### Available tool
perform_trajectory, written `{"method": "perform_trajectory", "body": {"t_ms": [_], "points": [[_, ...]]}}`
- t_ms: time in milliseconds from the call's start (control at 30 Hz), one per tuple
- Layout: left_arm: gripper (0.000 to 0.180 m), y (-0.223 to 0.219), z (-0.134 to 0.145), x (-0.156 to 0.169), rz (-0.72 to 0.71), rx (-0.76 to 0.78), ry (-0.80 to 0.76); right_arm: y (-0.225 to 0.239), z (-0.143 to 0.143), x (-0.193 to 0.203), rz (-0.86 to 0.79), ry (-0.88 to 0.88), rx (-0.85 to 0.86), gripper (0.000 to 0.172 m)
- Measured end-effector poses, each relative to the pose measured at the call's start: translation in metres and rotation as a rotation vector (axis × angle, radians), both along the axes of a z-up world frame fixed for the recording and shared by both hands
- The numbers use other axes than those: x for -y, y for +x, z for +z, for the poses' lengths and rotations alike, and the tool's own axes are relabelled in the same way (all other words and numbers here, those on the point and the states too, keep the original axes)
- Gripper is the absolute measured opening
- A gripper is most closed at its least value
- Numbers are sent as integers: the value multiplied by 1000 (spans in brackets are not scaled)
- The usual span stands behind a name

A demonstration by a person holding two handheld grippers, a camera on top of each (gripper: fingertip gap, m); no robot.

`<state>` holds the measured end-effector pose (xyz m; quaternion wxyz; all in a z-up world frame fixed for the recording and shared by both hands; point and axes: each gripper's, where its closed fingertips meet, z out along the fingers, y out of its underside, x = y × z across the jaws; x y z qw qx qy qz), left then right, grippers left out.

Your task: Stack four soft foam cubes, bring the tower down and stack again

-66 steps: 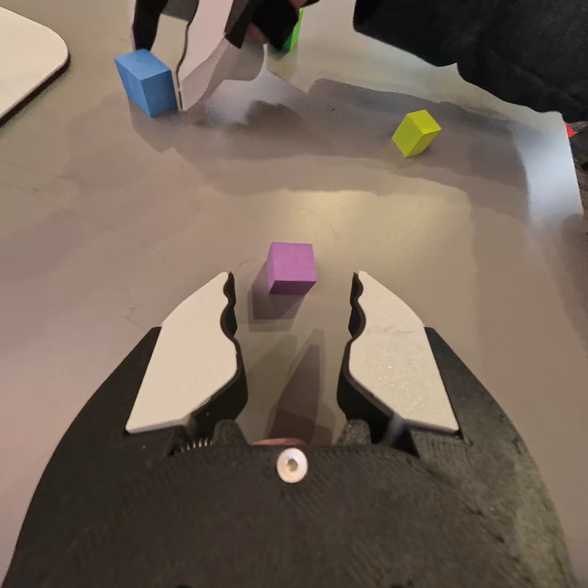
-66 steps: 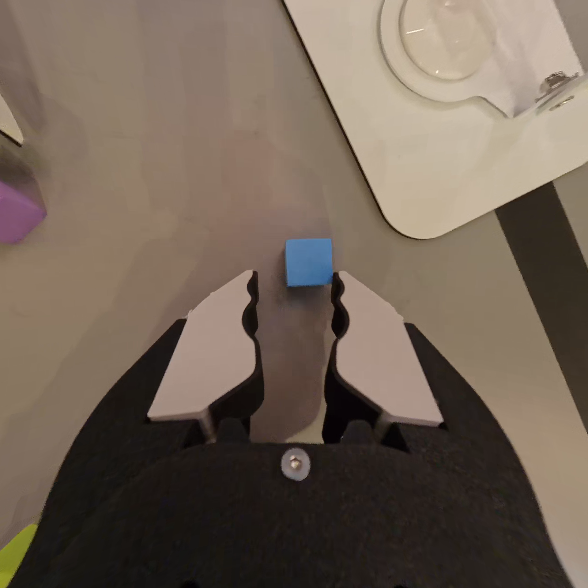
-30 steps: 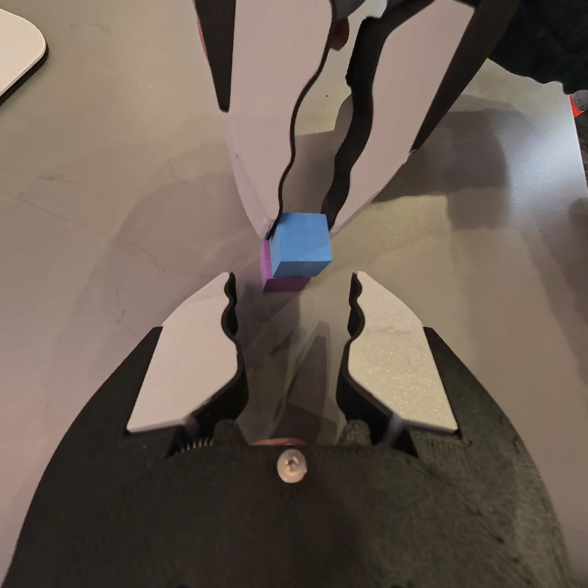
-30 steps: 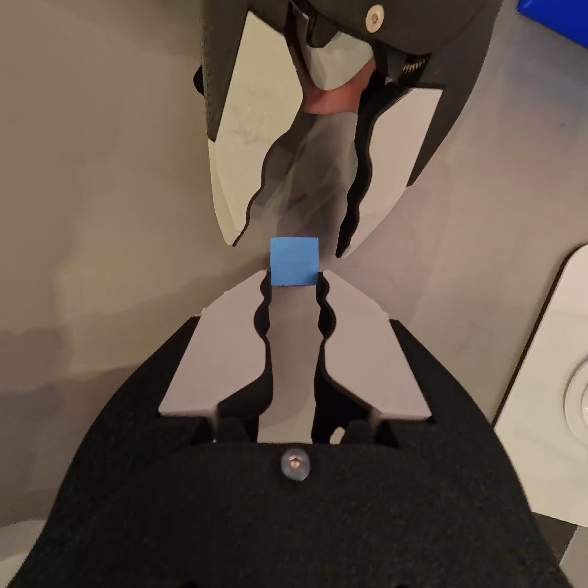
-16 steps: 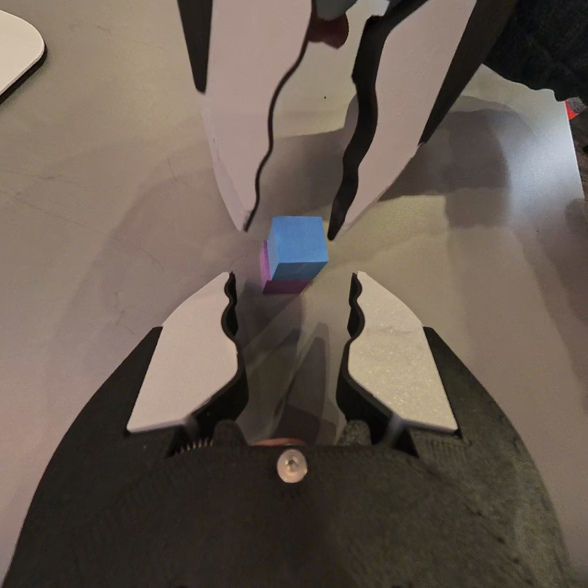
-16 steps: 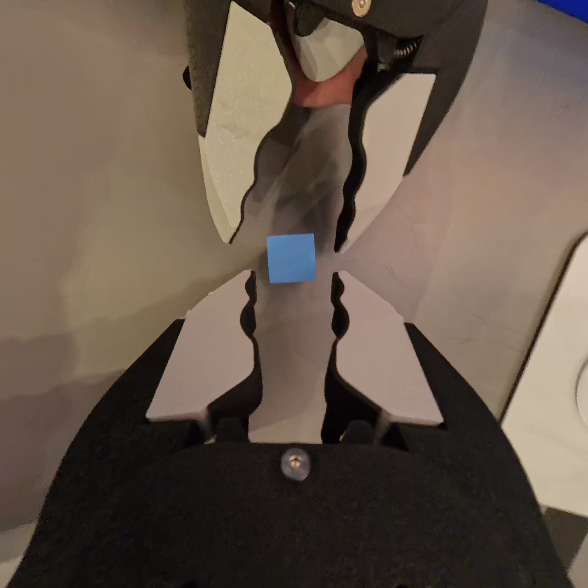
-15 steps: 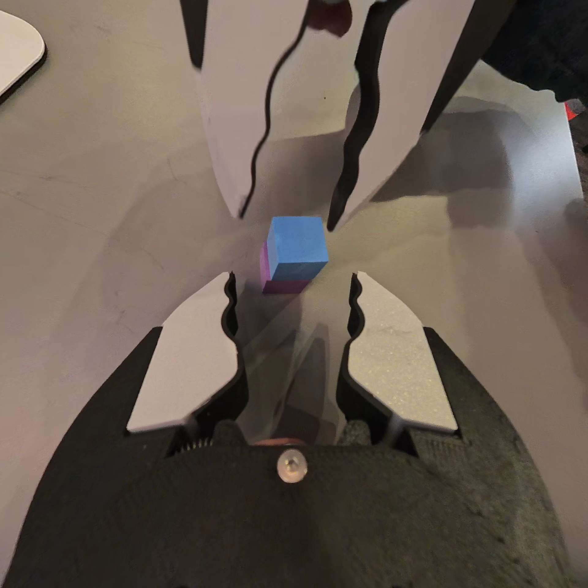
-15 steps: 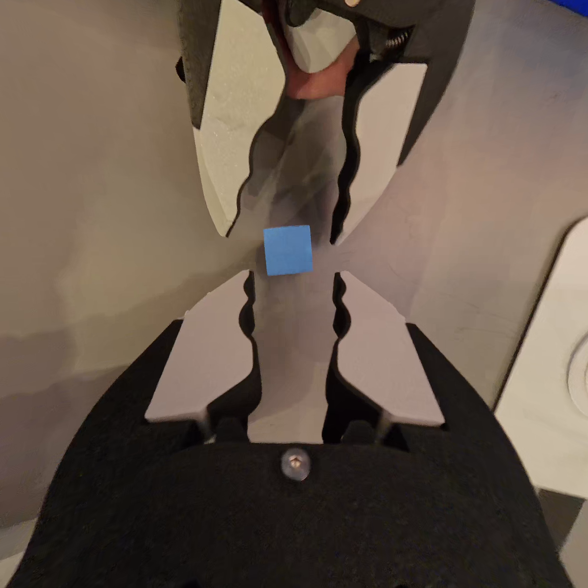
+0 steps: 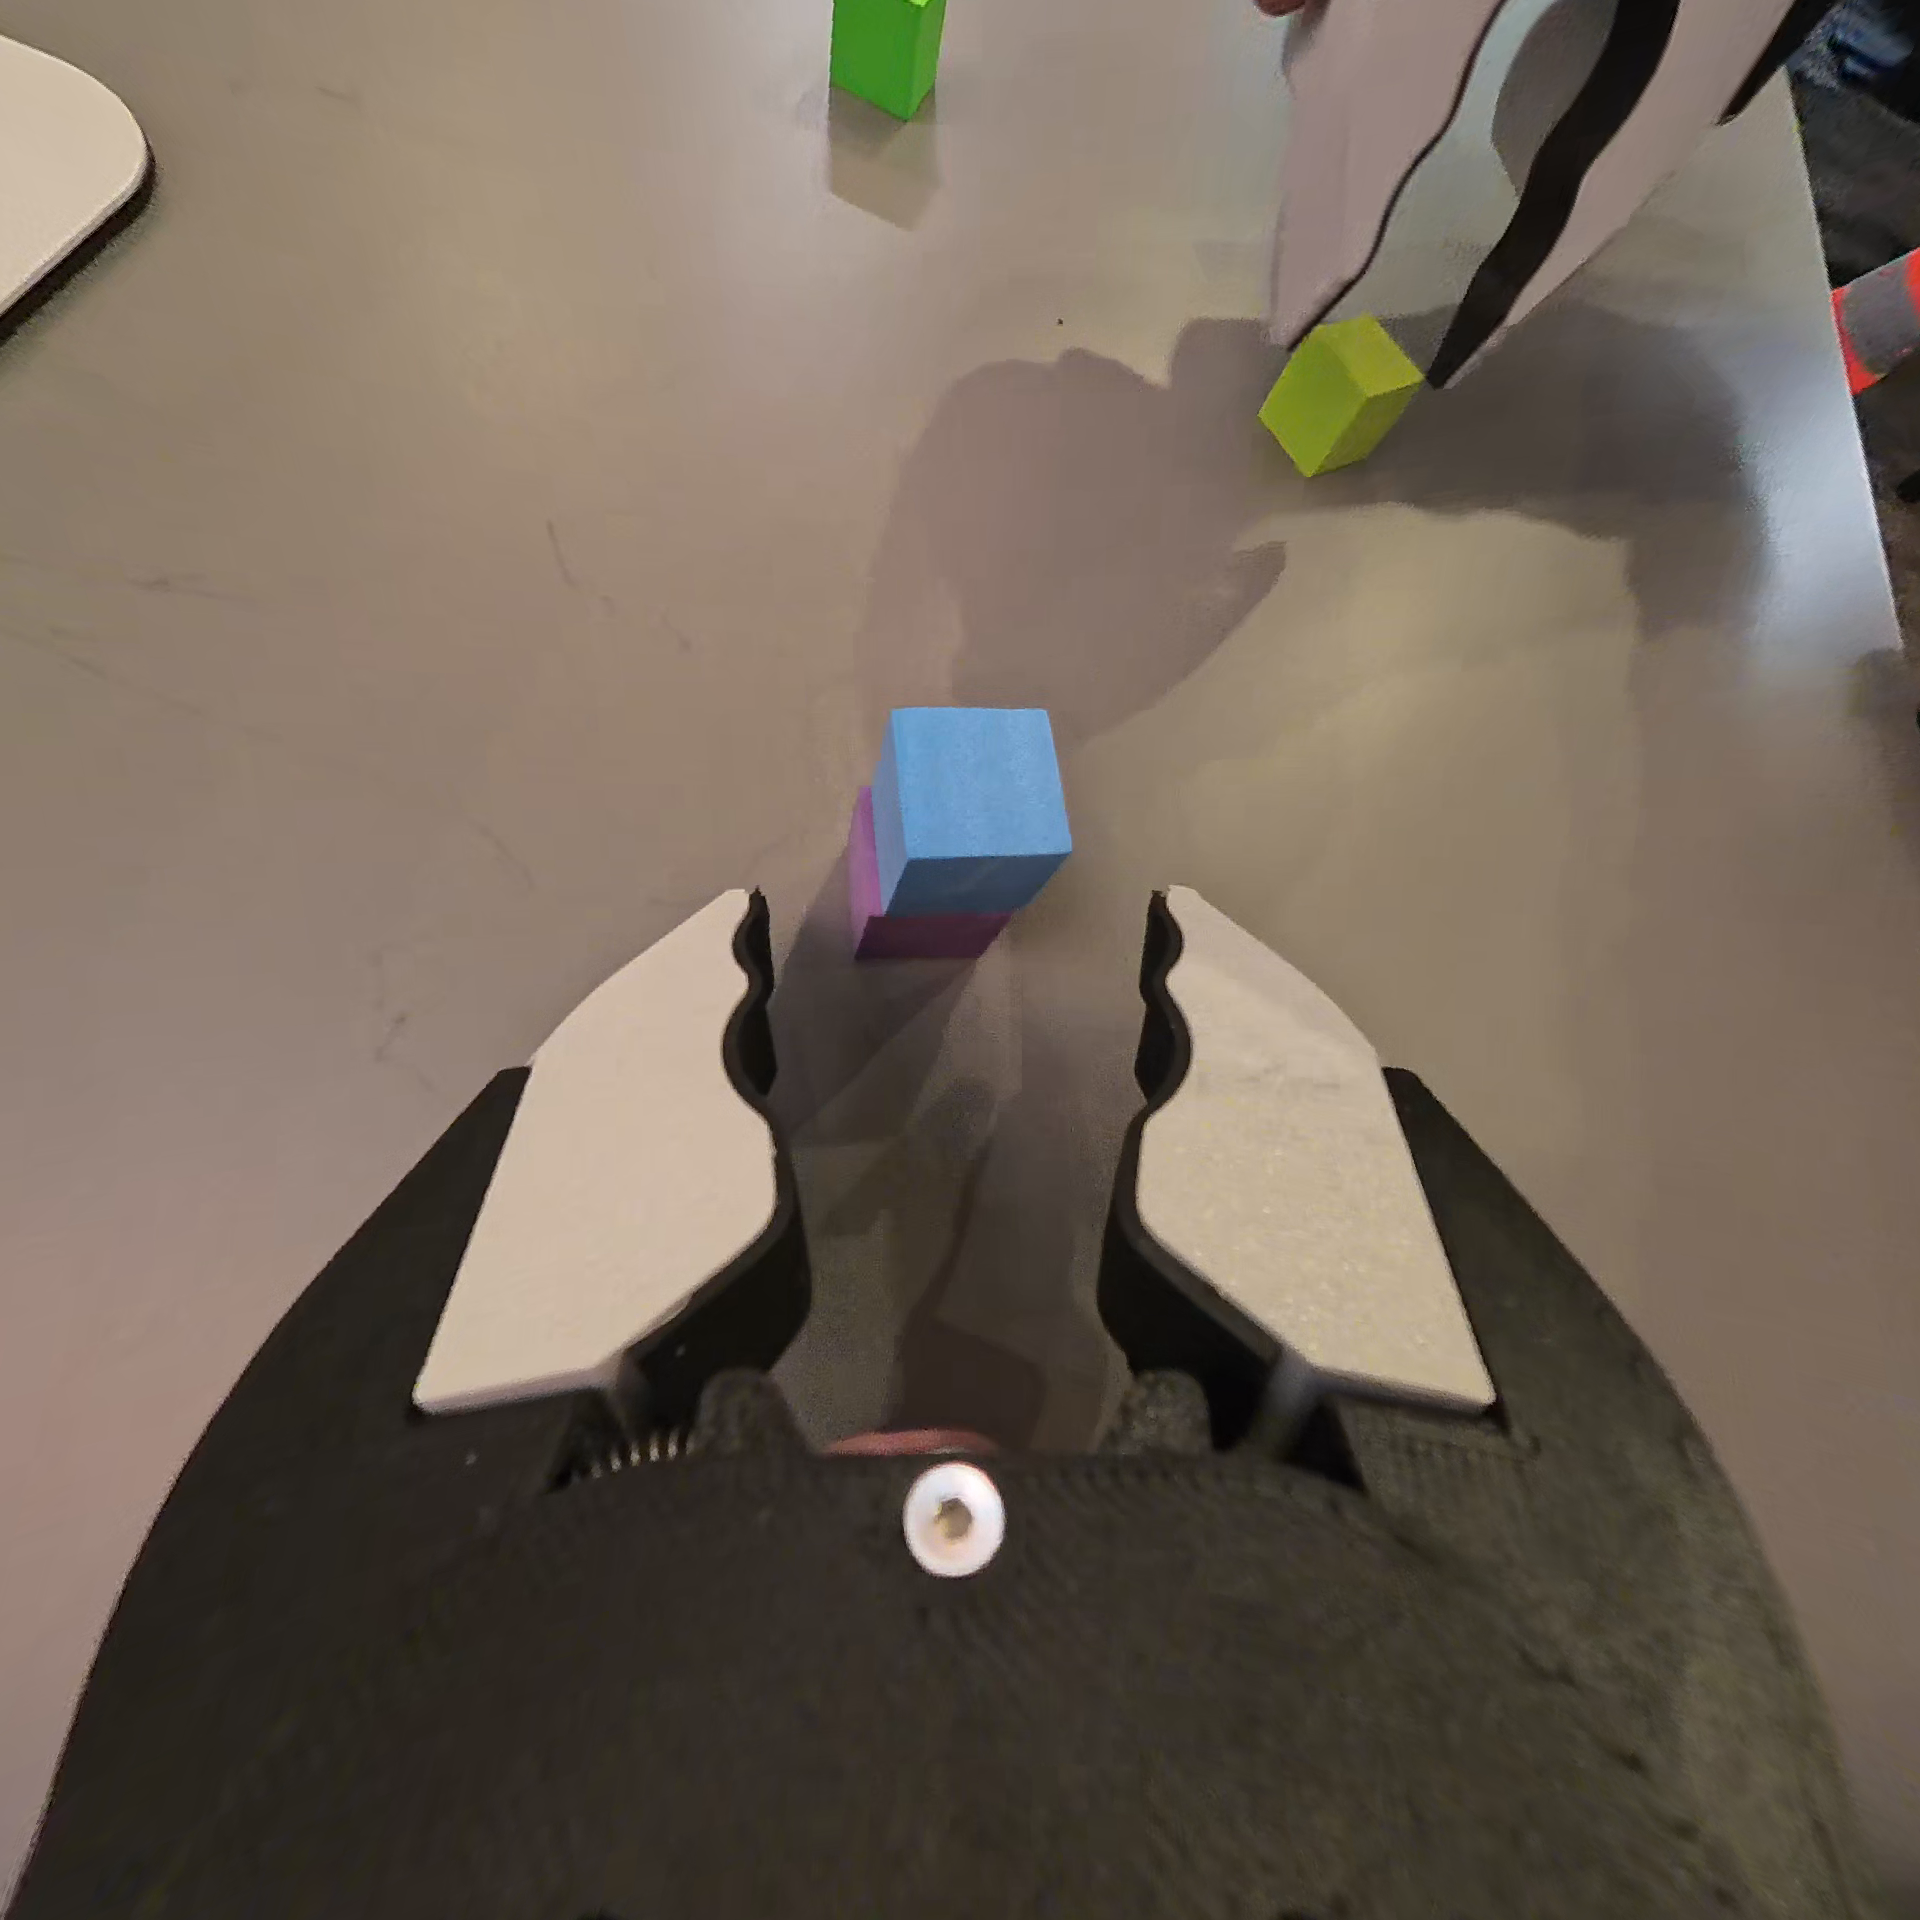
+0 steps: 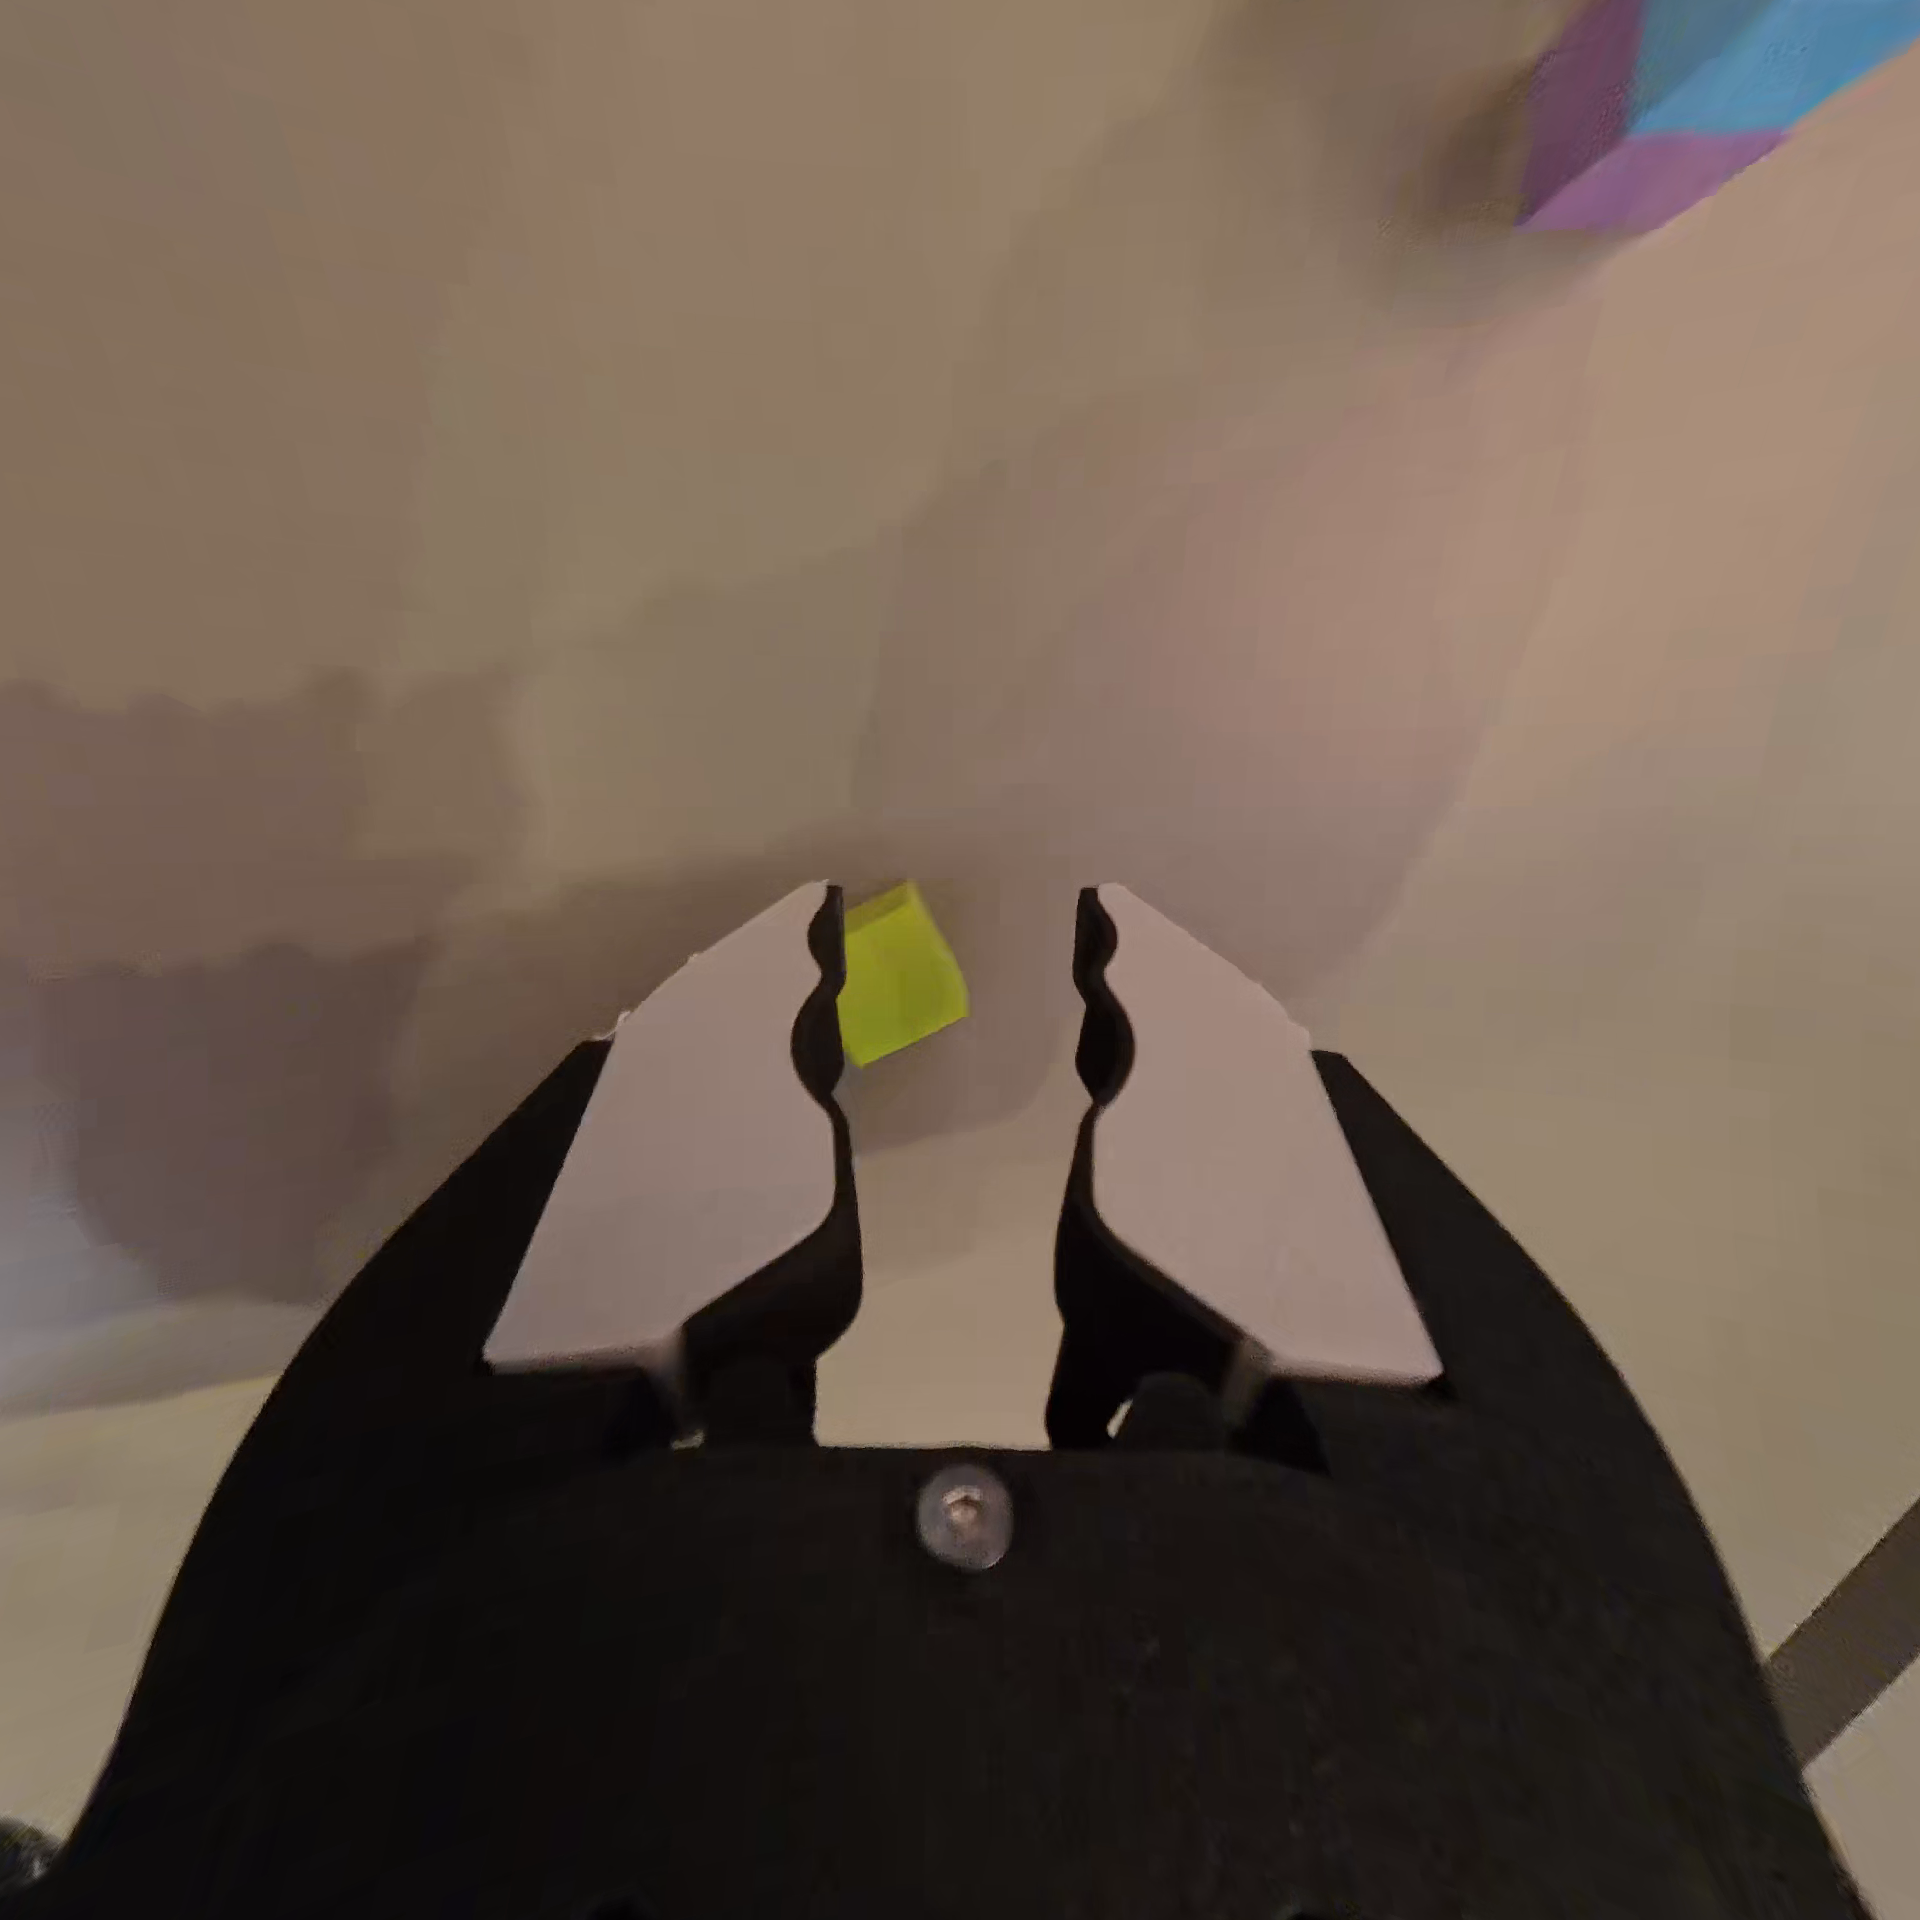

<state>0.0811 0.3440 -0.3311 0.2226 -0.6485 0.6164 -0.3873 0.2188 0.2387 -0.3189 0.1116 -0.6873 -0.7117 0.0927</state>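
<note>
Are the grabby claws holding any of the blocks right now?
No. The left gripper is open and empty. The right gripper is open around the yellow-green cube without squeezing it.

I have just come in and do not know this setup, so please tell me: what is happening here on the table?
A person works two hand-held grippers to stack foam cubes. A blue cube already sits on a purple cube, slightly off-centre. The left gripper waits open before this small tower. The right gripper is open around a yellow-green cube, not yet clamping it. A green cube stands farther back.
</note>
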Motion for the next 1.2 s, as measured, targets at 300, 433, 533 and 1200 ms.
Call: {"method": "perform_trajectory", "body": {"t_ms": [300,433,533,1200], "points": [[68,0,4,0,-2,28,-21,18,-14,11,79,2,64,38],[68,-1,7,0,-7,51,-35,20,-22,14,78,-22,68,30],[68,-1,7,1,-10,47,-36,14,-13,6,38,-6,44,29],[68,0,0,2,-13,3,-4,-130,45,-103,-137,82,-96,30]]}}
